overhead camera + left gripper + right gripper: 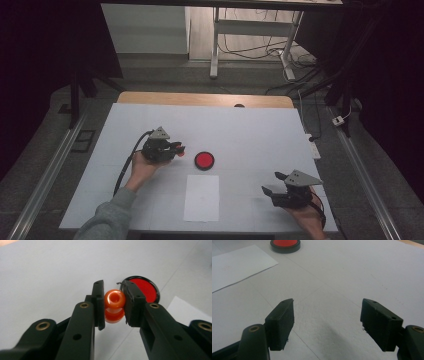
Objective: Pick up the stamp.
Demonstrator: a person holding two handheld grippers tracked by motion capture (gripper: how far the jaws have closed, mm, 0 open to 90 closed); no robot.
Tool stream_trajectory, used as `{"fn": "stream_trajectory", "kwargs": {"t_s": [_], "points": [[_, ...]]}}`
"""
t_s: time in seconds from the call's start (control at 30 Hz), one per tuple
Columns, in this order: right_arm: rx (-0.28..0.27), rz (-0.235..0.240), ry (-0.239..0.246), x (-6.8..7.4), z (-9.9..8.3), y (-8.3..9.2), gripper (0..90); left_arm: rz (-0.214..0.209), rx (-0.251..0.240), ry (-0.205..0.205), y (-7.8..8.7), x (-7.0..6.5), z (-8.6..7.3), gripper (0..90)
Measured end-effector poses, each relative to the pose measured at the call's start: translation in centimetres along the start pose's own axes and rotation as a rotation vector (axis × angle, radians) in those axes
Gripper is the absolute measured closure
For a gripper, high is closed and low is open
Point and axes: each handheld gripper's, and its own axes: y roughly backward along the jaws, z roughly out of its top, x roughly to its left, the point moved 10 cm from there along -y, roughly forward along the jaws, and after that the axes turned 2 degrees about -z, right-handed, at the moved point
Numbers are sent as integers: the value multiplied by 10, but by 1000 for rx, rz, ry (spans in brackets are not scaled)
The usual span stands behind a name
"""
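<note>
Orange and glossy, a small plastic piece shaped like two stacked rings with a hole through its top [114, 305] sits pinched between the black pads of the left tongs [114, 303], one pad pressed against each side of it. From above, the left tongs [176, 148] are held in the person's left hand [141, 165] over the left half of the worktop, pointing toward the middle, and the orange piece shows as a small bright spot at their tip [181, 150], clear of the surface. Just beyond that tip lies a round red disc with a black rim [204, 160], flat on the worktop; in the left gripper view the disc [147, 290] appears right behind the right-hand pad, partly hidden by it. A plain white rectangular sheet of paper [201, 197] lies nearer the person, just below the disc and apart from it. The right tongs [274, 183] rest low near the front right of the worktop, held by the right hand [306, 217], with their jaws spread wide and nothing between them; the right gripper view shows bare white surface in the gap [327, 315], with the paper [234, 263] and the disc [285, 244] farther off. The worktop [260, 135] is covered in white, with a wooden edge showing along its far side. A grey sleeve [107, 217] covers the left forearm.
</note>
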Motion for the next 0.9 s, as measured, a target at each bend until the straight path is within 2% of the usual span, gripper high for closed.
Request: {"fn": "stream_trajectory", "kwargs": {"t_s": [0.17, 0.5, 0.9], "points": [[-2, -3, -2, 0, 1, 1, 267, -14, -7, -13, 3, -6, 2, 719], [-7, -5, -3, -1, 2, 1, 268, -38, -23, -13, 10, -13, 5, 719], [-6, -7, -1, -1, 2, 1, 268, -84, -59, -23, 25, -32, 10, 718]]}}
